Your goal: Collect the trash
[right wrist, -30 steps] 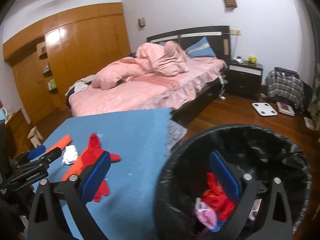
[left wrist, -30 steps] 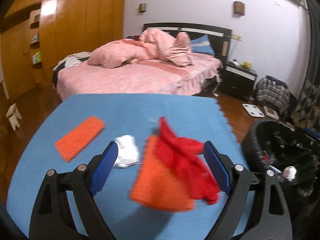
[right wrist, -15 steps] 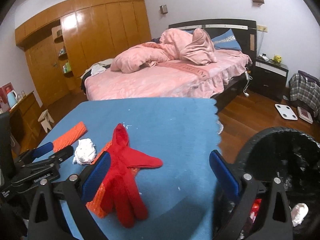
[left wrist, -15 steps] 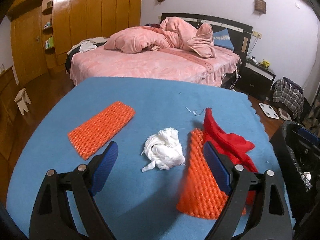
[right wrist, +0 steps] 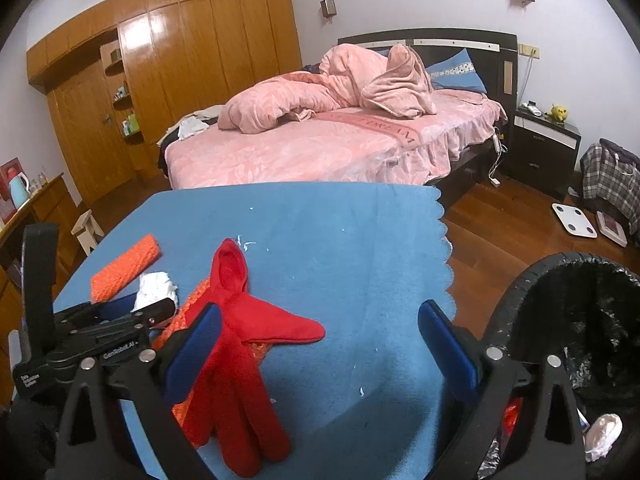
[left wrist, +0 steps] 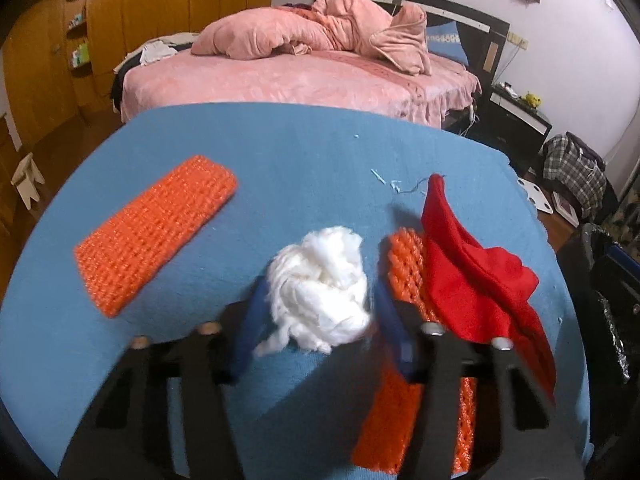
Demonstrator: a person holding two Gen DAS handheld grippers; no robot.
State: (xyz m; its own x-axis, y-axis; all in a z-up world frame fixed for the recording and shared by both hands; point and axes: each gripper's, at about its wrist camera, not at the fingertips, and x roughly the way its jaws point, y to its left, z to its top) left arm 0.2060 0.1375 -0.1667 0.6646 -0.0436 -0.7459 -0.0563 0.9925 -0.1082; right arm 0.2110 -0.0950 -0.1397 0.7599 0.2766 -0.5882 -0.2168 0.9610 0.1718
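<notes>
Trash on the blue mat (left wrist: pixel 304 152), left to right: an orange knitted pad (left wrist: pixel 156 232) toward the left edge, untouched; a white tissue wad (left wrist: pixel 320 292) near the middle of the near edge; a second orange knitted pad (left wrist: pixel 404 264) just right of it, with a red cloth (left wrist: pixel 472 272) lying across it toward the right edge.

Left gripper (left wrist: pixel 316 320): a second ago its jaws stood wide with the wad ahead of them. They have just been closing and now sit roughly half open with the wad between the blue pads. Motion blur hides whether the pads actually press it; I read them as meeting its sides, not yet a firm pinch.

Right gripper (right wrist: pixel 320 340): jaws wide, holding nothing, over the right half of the mat beside the red cloth. It has come across from above the black-lined bin (right wrist: pixel 516 292), which stands off the mat's right edge.

Judgement: wad pickup is under way; both pads and the cloth remain.
</notes>
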